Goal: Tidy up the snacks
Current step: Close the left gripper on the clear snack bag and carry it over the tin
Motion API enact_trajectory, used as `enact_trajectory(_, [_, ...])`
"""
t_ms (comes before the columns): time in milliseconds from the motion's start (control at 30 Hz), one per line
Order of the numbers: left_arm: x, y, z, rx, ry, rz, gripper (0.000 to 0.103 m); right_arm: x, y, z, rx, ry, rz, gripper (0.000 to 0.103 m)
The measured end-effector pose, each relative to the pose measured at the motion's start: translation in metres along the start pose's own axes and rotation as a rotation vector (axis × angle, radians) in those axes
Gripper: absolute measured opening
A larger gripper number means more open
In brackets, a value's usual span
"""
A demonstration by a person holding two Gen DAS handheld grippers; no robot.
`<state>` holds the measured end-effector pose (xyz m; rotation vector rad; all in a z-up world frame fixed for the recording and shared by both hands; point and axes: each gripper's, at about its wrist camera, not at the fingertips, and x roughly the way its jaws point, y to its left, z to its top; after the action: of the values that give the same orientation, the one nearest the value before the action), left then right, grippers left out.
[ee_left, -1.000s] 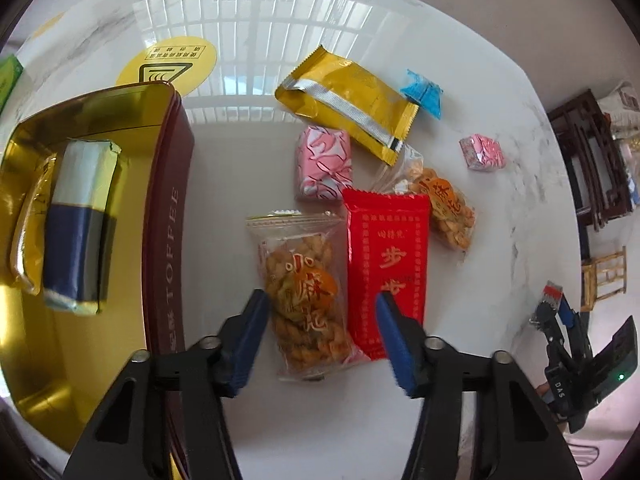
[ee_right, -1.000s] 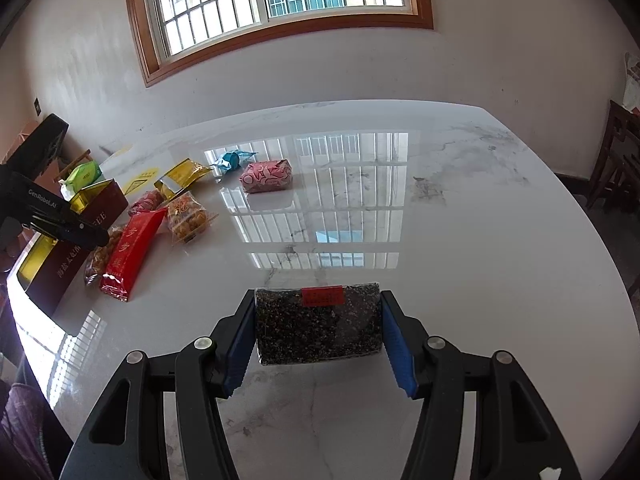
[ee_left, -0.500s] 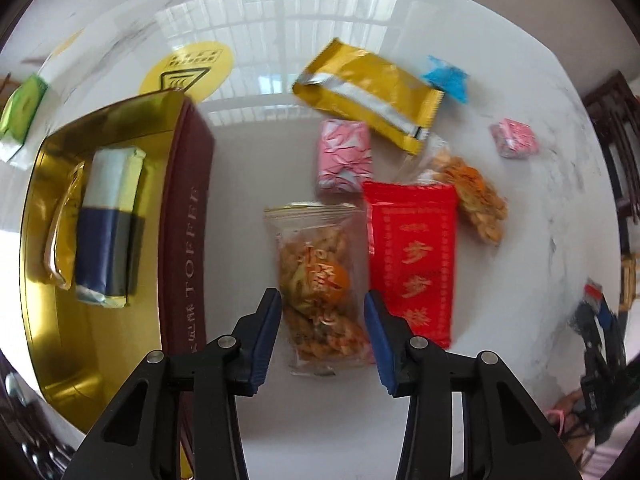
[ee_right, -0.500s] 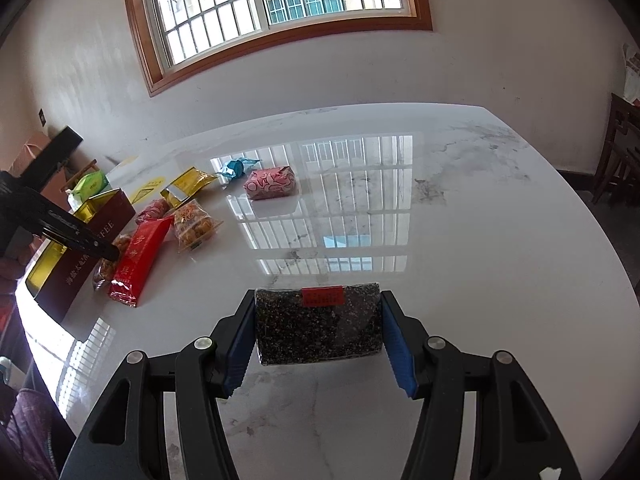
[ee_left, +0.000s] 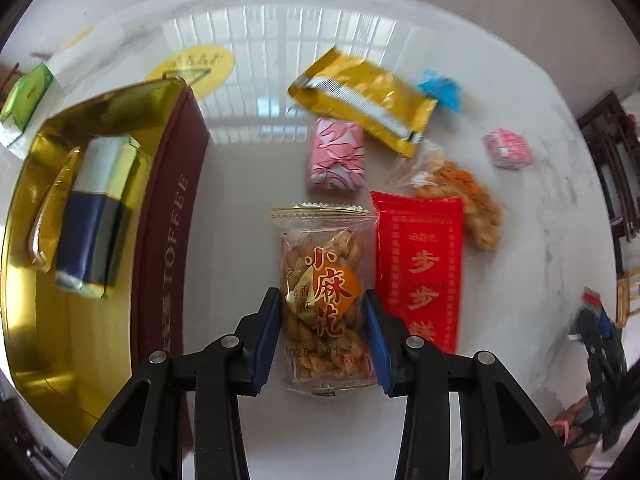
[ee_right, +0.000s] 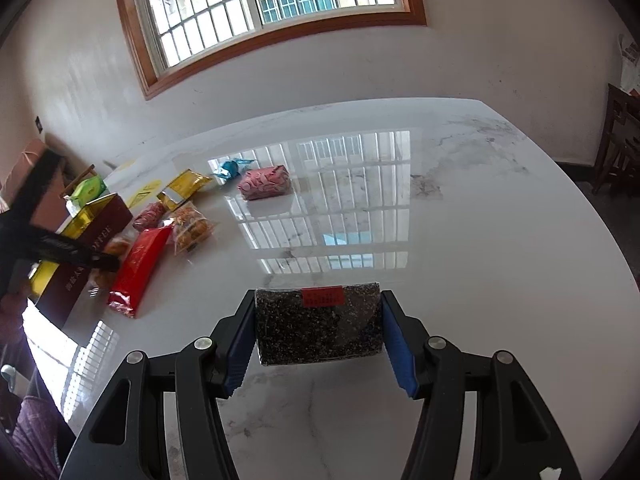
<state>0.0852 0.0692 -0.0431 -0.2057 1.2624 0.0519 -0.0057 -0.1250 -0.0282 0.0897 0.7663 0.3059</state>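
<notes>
On the surface (ee_left: 240, 208) beside the gold tin (ee_left: 24, 320), left gripper (ee_left: 322, 336) fingers closing around a clear snack packet (ee_left: 322, 280), not visibly pressing; slick film could slip or pastries crush; right gripper (ee_right: 318, 330) clamped on a dark seed bag (ee_right: 318, 326).
</notes>
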Motion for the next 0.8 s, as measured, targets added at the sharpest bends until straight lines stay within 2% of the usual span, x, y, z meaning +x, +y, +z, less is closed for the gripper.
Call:
enact_trajectory(167, [-0.039,-0.008,-0.030,0.053,-0.137,0.017,0.042,0.008,0.002,0.003,-0.004,0.031,-0.055,0.056])
enact_trajectory(367, [-0.072,-0.005,-0.043,0.099,-0.222,0.023,0.042,0.011,-0.004,0.004,0.041,0.037,-0.146,0.056])
enact_trajectory(600, [-0.104,0.013,-0.053,0.104,-0.300,0.041,0.042,0.015,-0.001,0.004,0.020,0.048,-0.206,0.056])
enact_trajectory(800, [-0.113,0.052,-0.058,0.044,-0.318,0.071,0.042,0.015,-0.001,0.004,0.014,0.053,-0.230,0.056])
